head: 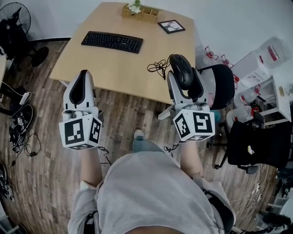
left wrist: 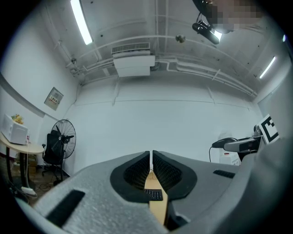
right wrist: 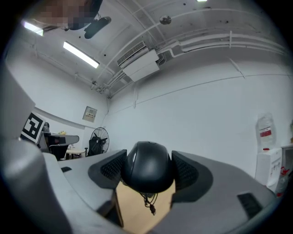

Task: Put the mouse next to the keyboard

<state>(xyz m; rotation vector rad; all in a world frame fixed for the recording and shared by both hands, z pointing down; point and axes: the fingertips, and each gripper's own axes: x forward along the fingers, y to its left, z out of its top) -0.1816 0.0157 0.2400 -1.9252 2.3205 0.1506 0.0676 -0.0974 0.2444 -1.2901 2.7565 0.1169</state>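
A black wired mouse (head: 181, 71) is clamped between the jaws of my right gripper (head: 183, 75), held above the near right edge of the wooden table (head: 114, 64). In the right gripper view the mouse (right wrist: 149, 167) fills the gap between the pads, and its cable hangs below. The cable's coil (head: 158, 67) lies on the table. A black keyboard (head: 112, 41) rests at the table's far left. My left gripper (head: 83, 78) is shut on nothing, over the table's near left edge; a sliver of keyboard (left wrist: 153, 194) shows beneath its jaws.
A wicker basket (head: 140, 13) and a framed picture (head: 171, 26) sit at the table's far edge. A black chair (head: 224, 84) stands right of the table, with shelves and bottles (head: 270, 55) beyond. A floor fan (head: 16, 20) and cables (head: 23, 137) lie at the left.
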